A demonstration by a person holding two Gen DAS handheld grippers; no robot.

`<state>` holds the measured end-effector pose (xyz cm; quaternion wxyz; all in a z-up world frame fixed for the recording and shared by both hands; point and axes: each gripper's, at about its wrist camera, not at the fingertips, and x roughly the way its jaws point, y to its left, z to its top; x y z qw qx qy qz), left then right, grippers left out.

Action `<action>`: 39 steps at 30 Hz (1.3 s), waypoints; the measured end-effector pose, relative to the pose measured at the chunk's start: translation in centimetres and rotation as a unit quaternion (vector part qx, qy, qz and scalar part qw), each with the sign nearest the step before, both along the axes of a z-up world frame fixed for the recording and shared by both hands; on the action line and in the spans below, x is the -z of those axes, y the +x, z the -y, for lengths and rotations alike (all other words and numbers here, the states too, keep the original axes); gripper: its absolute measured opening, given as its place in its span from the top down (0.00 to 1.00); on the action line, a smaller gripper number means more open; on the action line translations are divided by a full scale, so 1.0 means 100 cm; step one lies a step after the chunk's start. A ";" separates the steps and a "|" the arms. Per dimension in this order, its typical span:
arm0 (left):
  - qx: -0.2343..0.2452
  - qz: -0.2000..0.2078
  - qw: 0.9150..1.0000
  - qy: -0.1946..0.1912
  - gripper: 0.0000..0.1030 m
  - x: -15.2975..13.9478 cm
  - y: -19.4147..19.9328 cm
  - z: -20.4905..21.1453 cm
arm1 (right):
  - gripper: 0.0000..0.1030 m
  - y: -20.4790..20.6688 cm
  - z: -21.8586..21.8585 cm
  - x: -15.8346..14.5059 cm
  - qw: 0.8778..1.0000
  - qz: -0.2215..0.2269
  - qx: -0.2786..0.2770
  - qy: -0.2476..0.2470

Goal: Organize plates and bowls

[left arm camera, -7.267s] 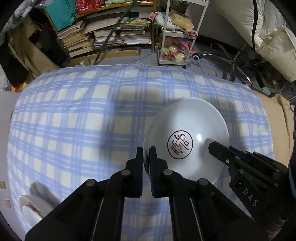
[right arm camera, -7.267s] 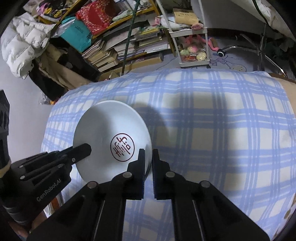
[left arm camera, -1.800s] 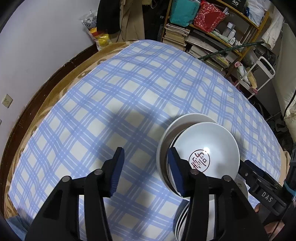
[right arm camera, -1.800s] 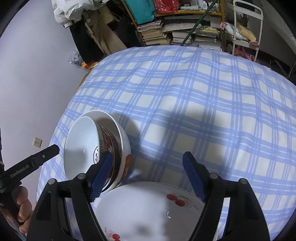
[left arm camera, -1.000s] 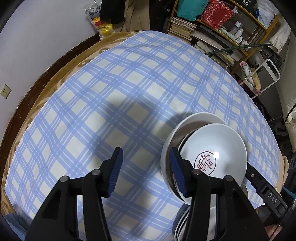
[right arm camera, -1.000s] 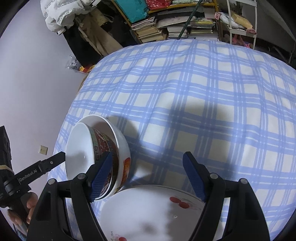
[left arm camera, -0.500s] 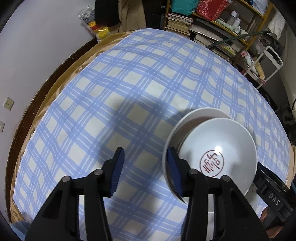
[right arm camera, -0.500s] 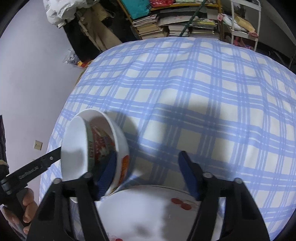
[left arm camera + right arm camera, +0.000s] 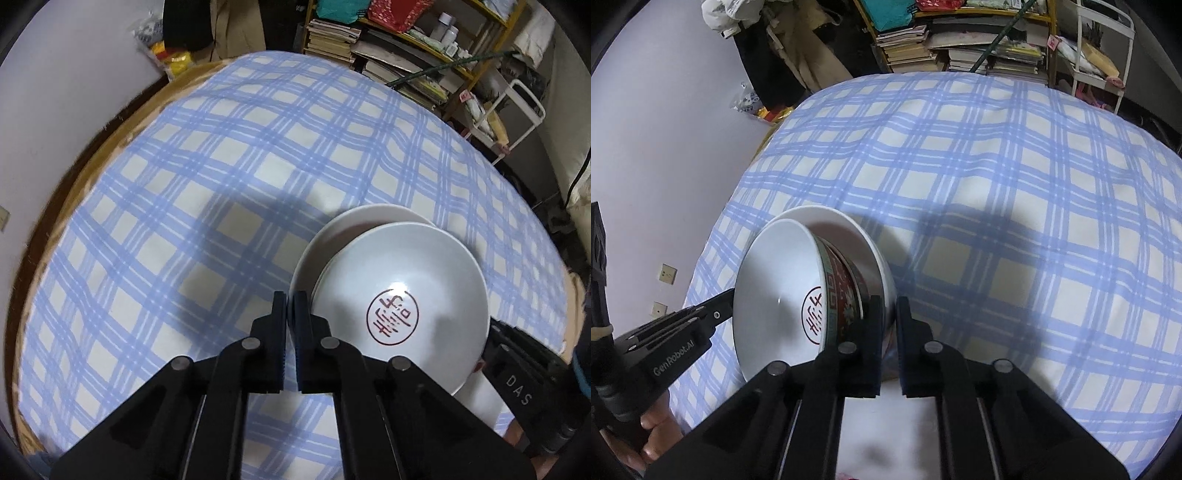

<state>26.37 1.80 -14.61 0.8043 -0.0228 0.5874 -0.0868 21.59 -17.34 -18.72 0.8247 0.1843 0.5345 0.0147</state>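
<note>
Two nested bowls sit tilted on the blue checked cloth. The inner bowl (image 9: 424, 266) (image 9: 775, 288) is white inside with a red seal mark and a red patterned outside. It lies in a plain white outer bowl (image 9: 354, 221) (image 9: 862, 238). My left gripper (image 9: 290, 306) has its jaws closing tight on the outer bowl's left rim. Opposite it, my right gripper (image 9: 890, 314) is closing its pads onto the same bowl's right rim. A white plate (image 9: 886, 424) (image 9: 476, 398) lies just below the bowls, partly hidden by the grippers.
The checked cloth (image 9: 221, 166) covers a rounded table with a brown edge (image 9: 74, 192) on the left. Bookshelves (image 9: 960, 48) and a white cart (image 9: 517, 107) stand beyond the far side. A hand (image 9: 653, 428) holds the left gripper at the lower left.
Both grippers' jaws, wide apart around the bowls a second ago, have closed onto the outer bowl's rim. The bowls have hardly shifted.
</note>
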 end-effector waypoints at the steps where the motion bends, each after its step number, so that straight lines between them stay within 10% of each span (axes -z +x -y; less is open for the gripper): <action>1: -0.002 -0.006 1.000 -0.006 0.97 0.002 0.002 -0.002 | 0.90 0.002 0.000 0.001 1.000 -0.004 -0.001 0.000; 39: -0.007 -0.006 1.000 -0.025 0.98 -0.001 0.001 -0.001 | 0.90 0.007 0.006 0.000 0.999 -0.028 0.012 0.028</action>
